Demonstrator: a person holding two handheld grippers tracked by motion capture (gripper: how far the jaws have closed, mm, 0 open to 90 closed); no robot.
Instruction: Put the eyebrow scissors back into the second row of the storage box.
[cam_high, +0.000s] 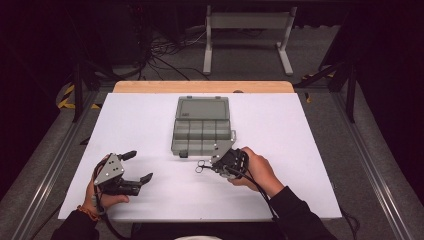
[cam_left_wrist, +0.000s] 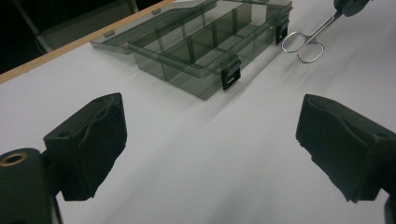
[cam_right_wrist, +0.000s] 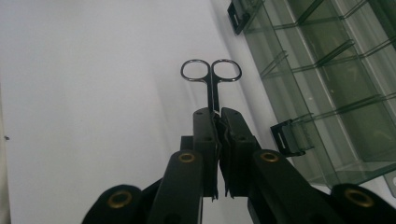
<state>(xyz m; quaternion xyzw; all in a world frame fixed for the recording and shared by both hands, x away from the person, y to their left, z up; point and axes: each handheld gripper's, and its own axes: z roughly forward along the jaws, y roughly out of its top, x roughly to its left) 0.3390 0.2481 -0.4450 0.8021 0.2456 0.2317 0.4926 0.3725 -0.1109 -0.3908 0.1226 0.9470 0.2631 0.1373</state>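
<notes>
Small metal scissors (cam_right_wrist: 211, 77) stick out of my right gripper (cam_right_wrist: 218, 114), which is shut on their blades with the finger loops pointing away. In the high view the right gripper (cam_high: 226, 162) holds the scissors (cam_high: 201, 166) just off the near right corner of a grey clear compartment box (cam_high: 202, 131), whose lid lies open toward the far side. The left gripper view shows the box (cam_left_wrist: 205, 42) and the scissors (cam_left_wrist: 306, 42) ahead. My left gripper (cam_high: 138, 167) rests open at the near left, with nothing between its fingers (cam_left_wrist: 91, 144).
A white sheet (cam_high: 140, 120) covers the table, with a wooden edge (cam_high: 200, 86) at the back. Metal rails (cam_high: 372, 165) run along both sides. Cables and a white frame (cam_high: 247, 30) lie on the floor beyond.
</notes>
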